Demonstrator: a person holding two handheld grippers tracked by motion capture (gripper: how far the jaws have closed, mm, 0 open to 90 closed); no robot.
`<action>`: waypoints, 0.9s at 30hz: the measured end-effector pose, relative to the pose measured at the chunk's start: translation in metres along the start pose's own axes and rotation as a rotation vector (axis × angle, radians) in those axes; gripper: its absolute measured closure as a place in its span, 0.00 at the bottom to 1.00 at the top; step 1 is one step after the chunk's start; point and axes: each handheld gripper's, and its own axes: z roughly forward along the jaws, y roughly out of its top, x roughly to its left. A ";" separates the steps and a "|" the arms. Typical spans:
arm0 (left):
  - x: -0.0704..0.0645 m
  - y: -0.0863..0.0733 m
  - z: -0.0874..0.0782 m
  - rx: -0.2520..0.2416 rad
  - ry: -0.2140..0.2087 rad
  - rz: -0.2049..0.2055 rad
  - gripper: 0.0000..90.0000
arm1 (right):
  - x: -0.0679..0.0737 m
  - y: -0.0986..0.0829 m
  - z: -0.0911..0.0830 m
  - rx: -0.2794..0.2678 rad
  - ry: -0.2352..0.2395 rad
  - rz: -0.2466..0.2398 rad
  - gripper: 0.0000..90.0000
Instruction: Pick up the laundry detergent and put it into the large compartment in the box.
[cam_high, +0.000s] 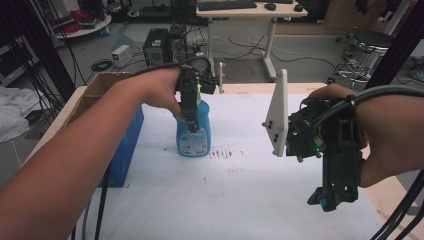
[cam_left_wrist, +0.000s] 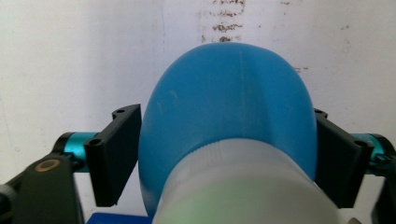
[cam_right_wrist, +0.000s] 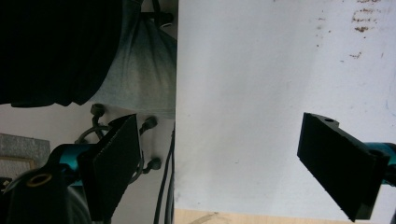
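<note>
bottle (cam_left_wrist: 229, 116) clamped upright in left hand-held gripper (cam_left_wrist: 226, 154).

Soft, even light. The desk (cam_high: 240, 200) looks bright white. The bottle cap (cam_left_wrist: 243, 191) at 6 o'clock is blurry and close.

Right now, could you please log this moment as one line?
left gripper: shut on bottle | right gripper: open, empty | bottle upright on table
</note>
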 end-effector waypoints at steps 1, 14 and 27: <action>0.000 0.000 0.000 0.000 0.000 0.000 0.22 | 0.000 0.000 0.000 0.000 0.000 0.000 0.14; 0.001 0.001 0.001 0.008 -0.009 -0.004 0.28 | 0.000 -0.001 0.001 0.001 -0.001 0.001 0.14; 0.000 0.002 0.001 0.011 -0.006 0.003 0.32 | -0.001 -0.002 0.003 0.003 0.004 0.006 0.14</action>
